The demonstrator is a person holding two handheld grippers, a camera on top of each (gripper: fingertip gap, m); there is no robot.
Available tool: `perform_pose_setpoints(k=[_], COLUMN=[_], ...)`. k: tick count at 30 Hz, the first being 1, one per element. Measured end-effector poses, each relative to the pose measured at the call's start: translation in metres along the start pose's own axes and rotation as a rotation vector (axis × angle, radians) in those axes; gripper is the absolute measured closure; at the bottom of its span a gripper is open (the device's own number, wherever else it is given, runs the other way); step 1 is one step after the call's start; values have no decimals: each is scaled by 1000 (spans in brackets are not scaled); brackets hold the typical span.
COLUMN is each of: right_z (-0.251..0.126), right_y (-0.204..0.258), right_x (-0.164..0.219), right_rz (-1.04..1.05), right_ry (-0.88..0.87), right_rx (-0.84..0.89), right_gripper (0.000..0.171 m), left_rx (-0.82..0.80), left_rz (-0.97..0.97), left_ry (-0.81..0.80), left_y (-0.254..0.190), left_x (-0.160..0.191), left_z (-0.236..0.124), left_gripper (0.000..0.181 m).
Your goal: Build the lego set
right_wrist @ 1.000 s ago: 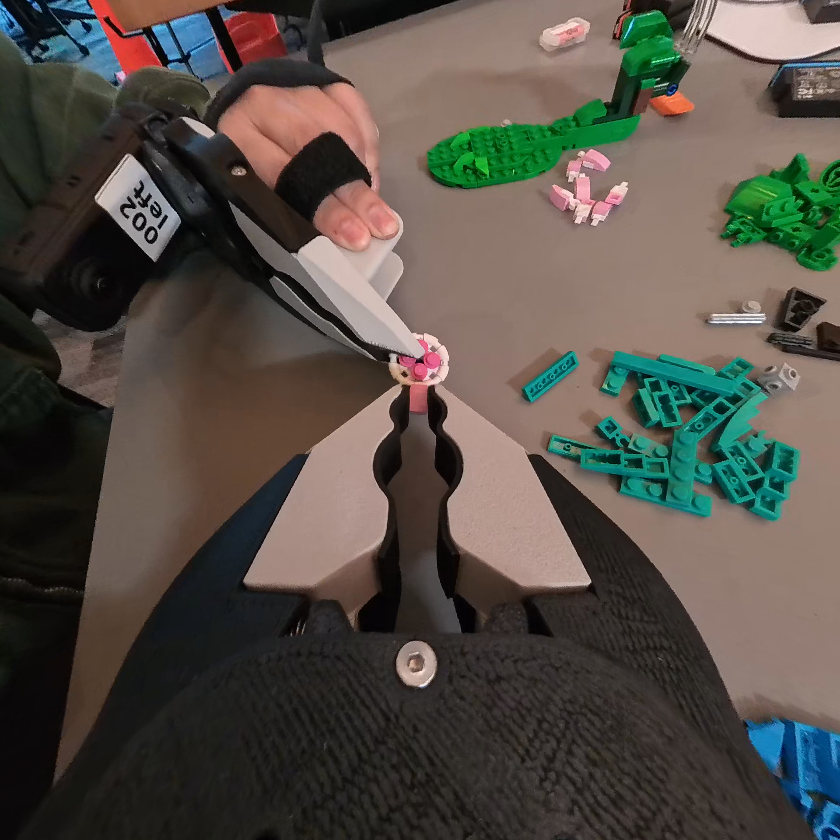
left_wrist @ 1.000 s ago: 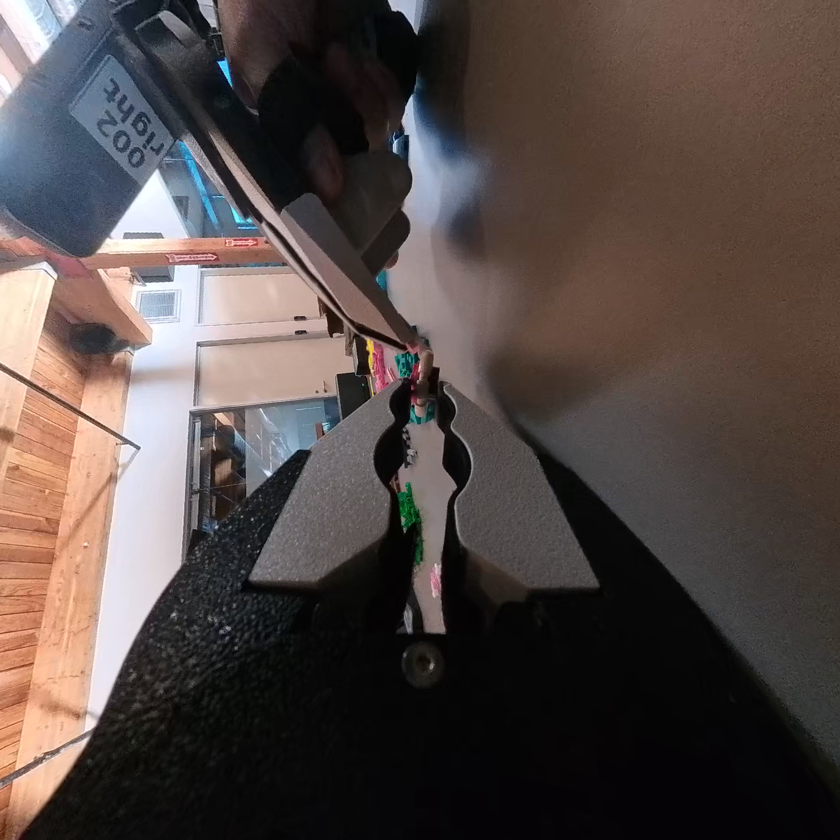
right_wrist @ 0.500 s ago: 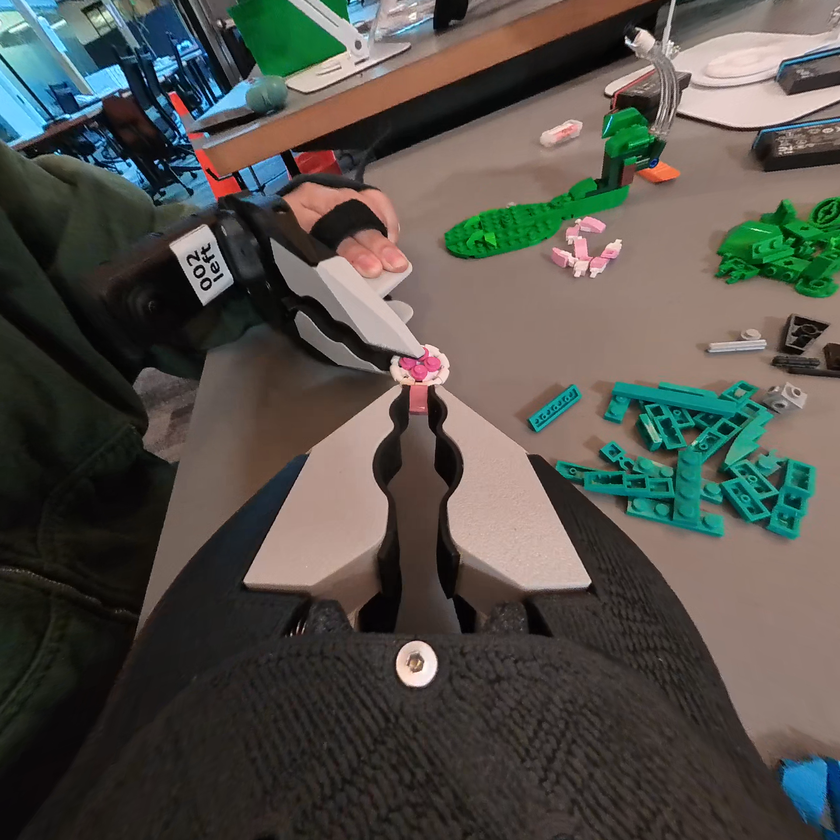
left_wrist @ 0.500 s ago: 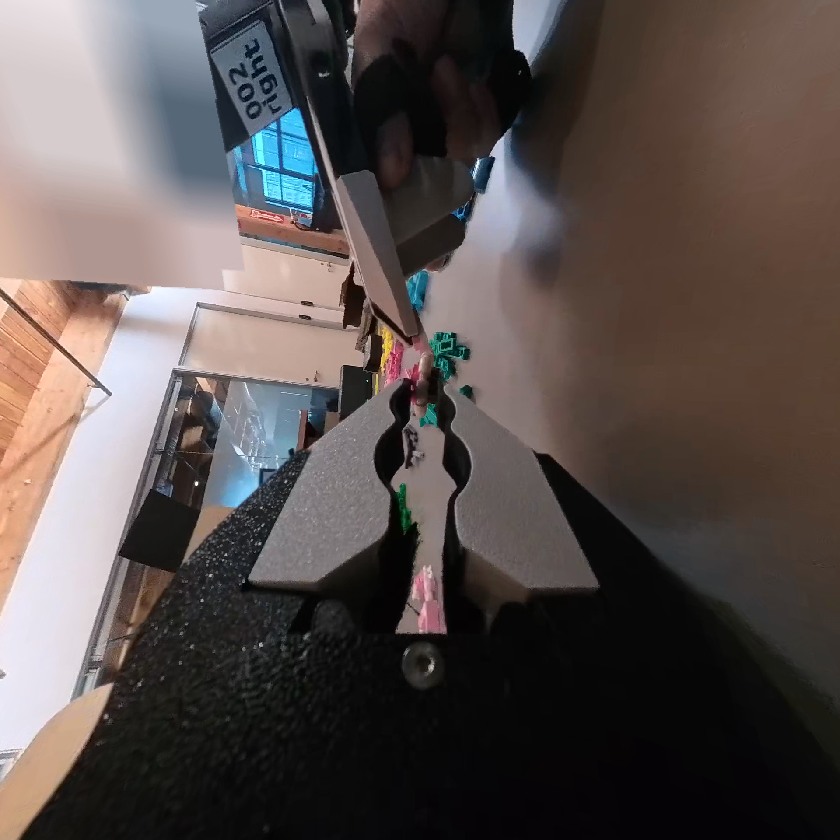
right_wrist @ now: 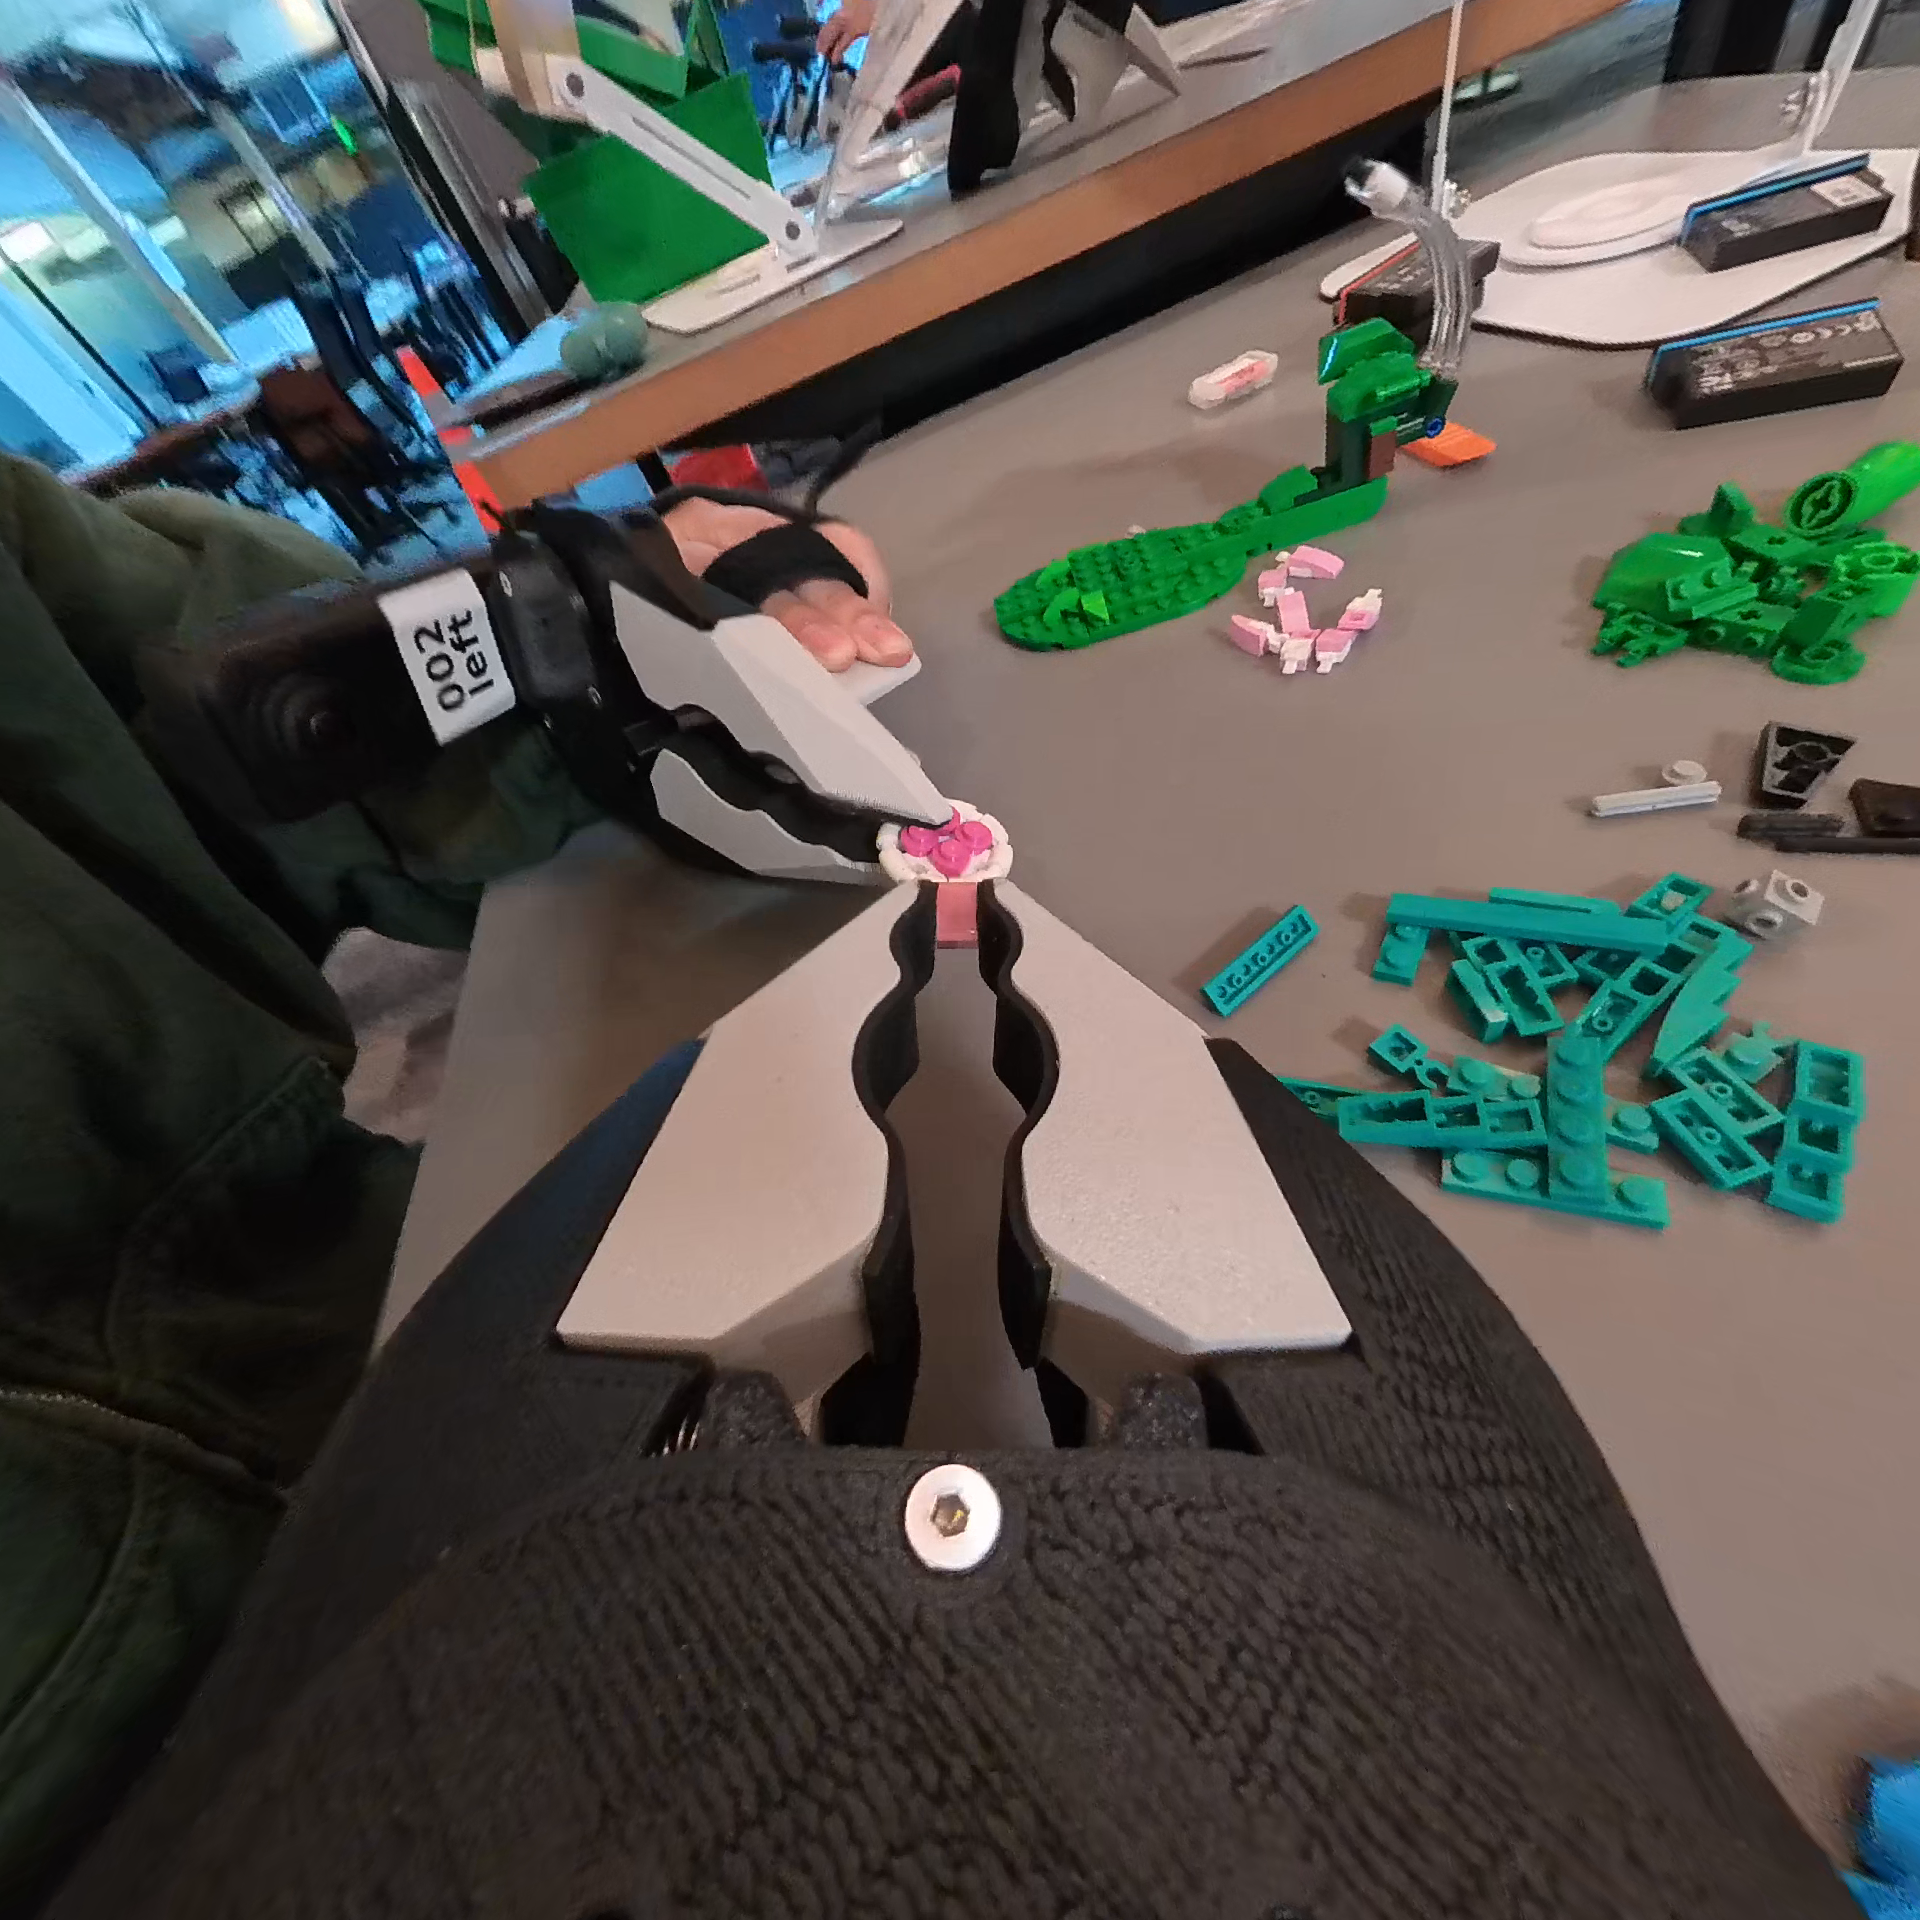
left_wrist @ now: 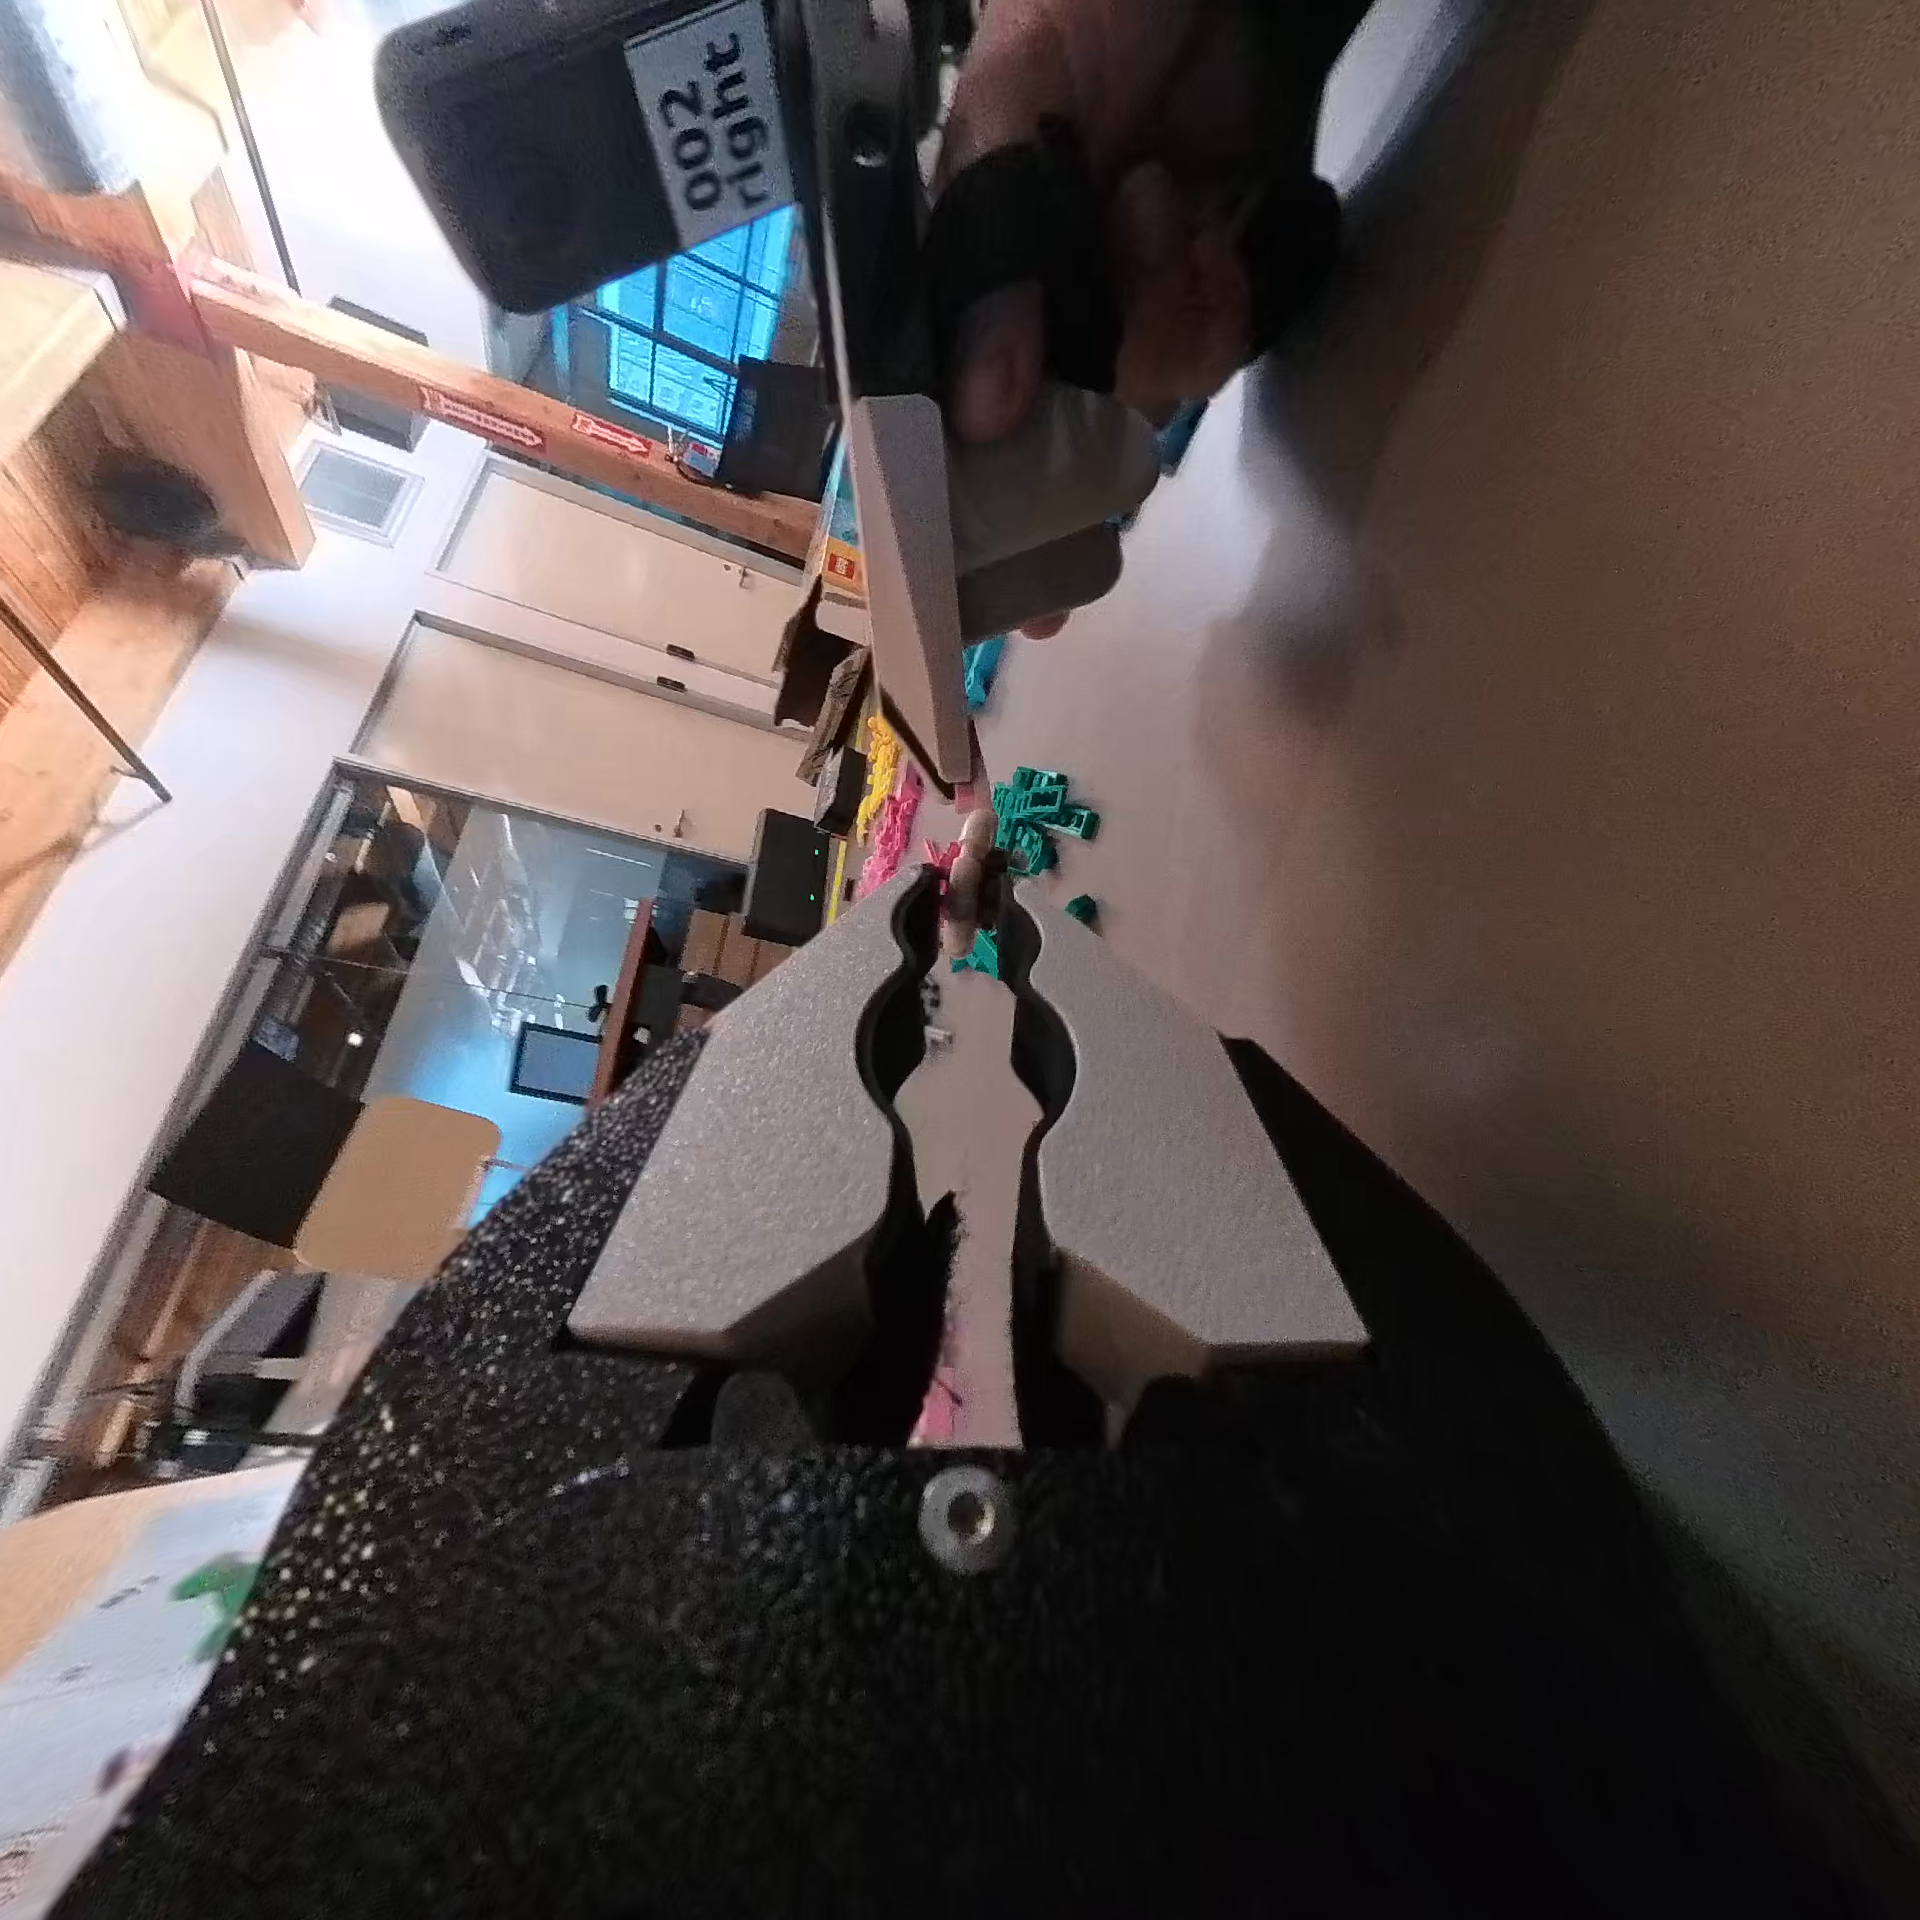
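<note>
Pink and white plastic is the business here: a small round flower piece [right_wrist: 943, 844], white-rimmed with magenta studs on top, is held clear of the grey worktop [right_wrist: 1195, 748]. The left gripper [right_wrist: 891, 831] comes in from the flower's left with its jaws closed on the rim. The right gripper [right_wrist: 951, 906] has its jaws closed on a small pink brick [right_wrist: 954, 920], which sits right under the flower's near edge, touching it or almost; the left wrist view shows the same meeting edge-on and blurred, so I cannot tell if the brick is seated.

The step in hand looks like joining this pink brick to the flower's underside. The next move would call for lining the brick's studs square with the flower, then a firm squeeze of the two grippers toward each other without twisting the thin rim out of its grip.

Right of the flower lie loose teal pieces [right_wrist: 1621, 1049]; beyond it, light pink bits [right_wrist: 1304, 621] beside a green plate assembly [right_wrist: 1153, 566].
</note>
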State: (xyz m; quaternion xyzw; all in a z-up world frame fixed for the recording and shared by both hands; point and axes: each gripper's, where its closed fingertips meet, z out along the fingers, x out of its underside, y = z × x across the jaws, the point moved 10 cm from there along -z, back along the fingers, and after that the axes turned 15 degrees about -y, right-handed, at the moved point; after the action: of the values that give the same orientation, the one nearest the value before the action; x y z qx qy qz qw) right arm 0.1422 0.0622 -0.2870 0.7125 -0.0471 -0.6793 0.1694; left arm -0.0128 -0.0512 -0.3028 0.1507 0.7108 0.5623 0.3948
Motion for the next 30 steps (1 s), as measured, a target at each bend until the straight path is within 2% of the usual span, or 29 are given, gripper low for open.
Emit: perform_pose_setpoints(k=[14,26,30], right_z=[-1,-2,-2], right_y=[-7,-7,-6], right_x=[2,3,0], right_rz=[252,265,238], right_ry=[-88,-88,-149], right_rx=[-42,-70,-64], right_gripper=[165,165,165], left_rx=[-34,-26,-66], left_rz=[-98,-74,-73], left_ry=[-35,-63,-51], left_y=[6,5,9], left_x=[-1,0,2], left_z=[-2,-3,-2], left_gripper=[174,174,173])
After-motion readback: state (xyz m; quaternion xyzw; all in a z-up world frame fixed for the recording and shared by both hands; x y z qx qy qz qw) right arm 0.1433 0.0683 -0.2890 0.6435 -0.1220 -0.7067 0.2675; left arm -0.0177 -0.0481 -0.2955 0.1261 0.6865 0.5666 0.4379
